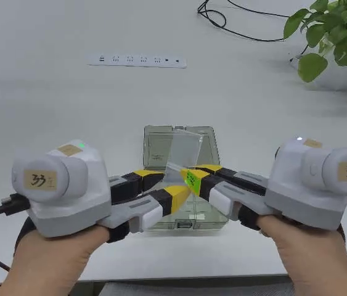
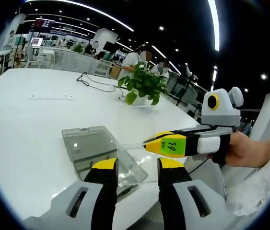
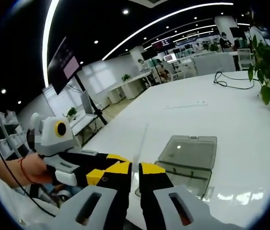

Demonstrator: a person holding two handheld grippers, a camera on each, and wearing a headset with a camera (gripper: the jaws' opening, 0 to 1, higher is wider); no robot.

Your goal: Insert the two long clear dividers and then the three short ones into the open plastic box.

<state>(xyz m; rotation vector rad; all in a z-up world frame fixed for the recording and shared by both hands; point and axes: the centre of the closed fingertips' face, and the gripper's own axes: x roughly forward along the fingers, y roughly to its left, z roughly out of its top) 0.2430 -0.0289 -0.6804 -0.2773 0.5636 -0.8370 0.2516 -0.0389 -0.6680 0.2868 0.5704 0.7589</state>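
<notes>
- Between the right gripper's (image 3: 135,168) jaws, a clear divider (image 3: 140,139) stands edge-on, and they're closed tight on it.
- Over on the left gripper (image 2: 138,164), the jaws stand well apart with the sheet lying across the gap. Whether they touch its edges, I cannot tell.
- Both grippers meet nose to nose, holding the divider up above the open box (image 1: 216,219), clear of its slots.
- That box sits on the white table (image 1: 50,123), lid laid back away from the person.
- My read is that this is an insertion step with the piece not yet seated. Whether it's long or short is unclear.
- Next up, square the sheet over its grooves and lower it straight. A tilted entry could jam.
</notes>
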